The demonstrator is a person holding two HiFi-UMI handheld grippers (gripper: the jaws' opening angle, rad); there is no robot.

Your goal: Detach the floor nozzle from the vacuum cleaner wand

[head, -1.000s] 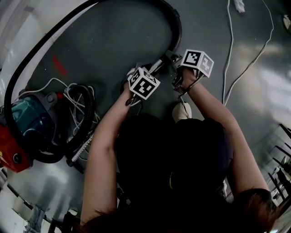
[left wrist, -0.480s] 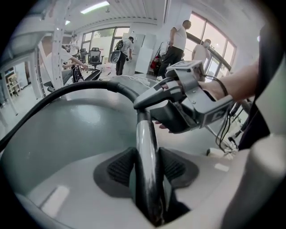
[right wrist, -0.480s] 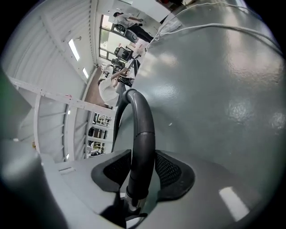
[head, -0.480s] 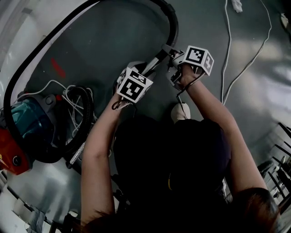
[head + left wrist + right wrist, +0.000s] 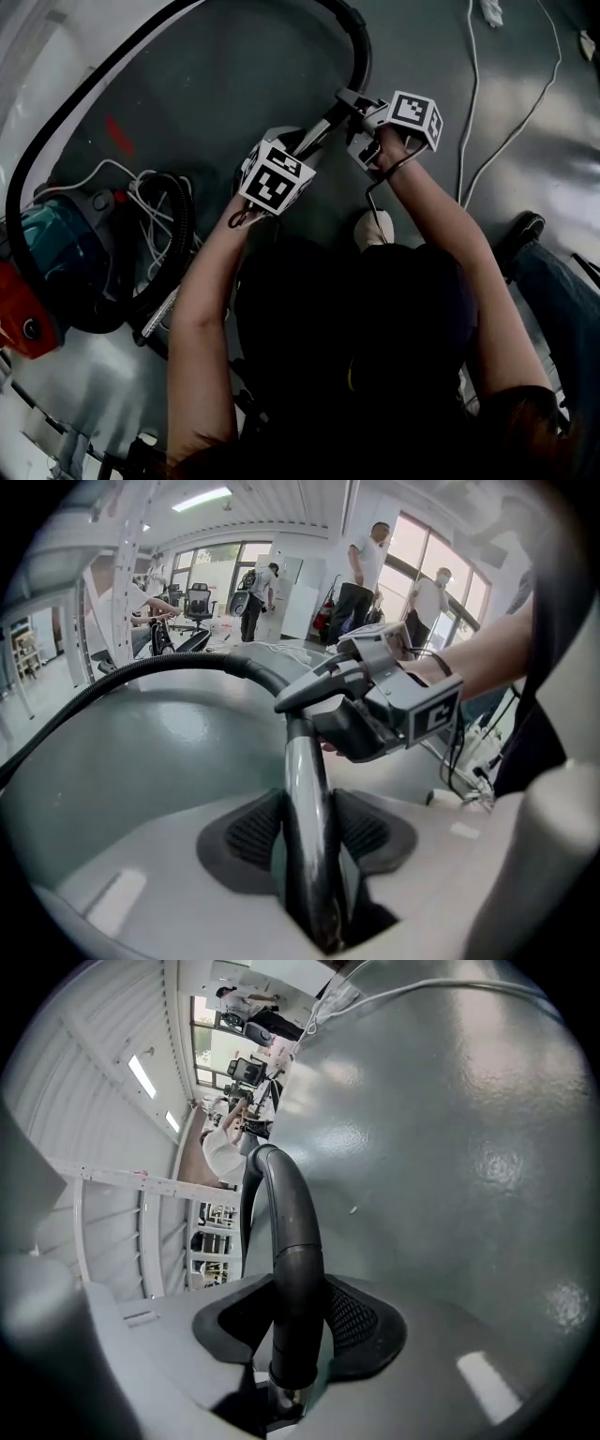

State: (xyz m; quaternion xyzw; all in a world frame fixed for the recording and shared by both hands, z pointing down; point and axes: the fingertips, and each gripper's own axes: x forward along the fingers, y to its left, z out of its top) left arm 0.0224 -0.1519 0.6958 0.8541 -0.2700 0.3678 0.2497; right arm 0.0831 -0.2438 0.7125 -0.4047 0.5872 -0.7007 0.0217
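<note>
Clamping the wand (image 5: pixel 302 761), my left claw (image 5: pixel 309 841) has just been closing on its metal tube, and my right claw (image 5: pixel 298 1330) has been closing on the black curved handle (image 5: pixel 292 1241). The wand slants up and away from me. The hose (image 5: pixel 56 122) loops left to the canister (image 5: pixel 52 248), and a white cable (image 5: pixel 467 112) lies to the right. The nozzle seems hidden under my arms.

I see the vacuum cleaner wand (image 5: pixel 305 789), a shiny metal tube, tilted, running from near left up to far right, its far end joined to the black curved handle (image 5: pixel 286 1269).
</note>
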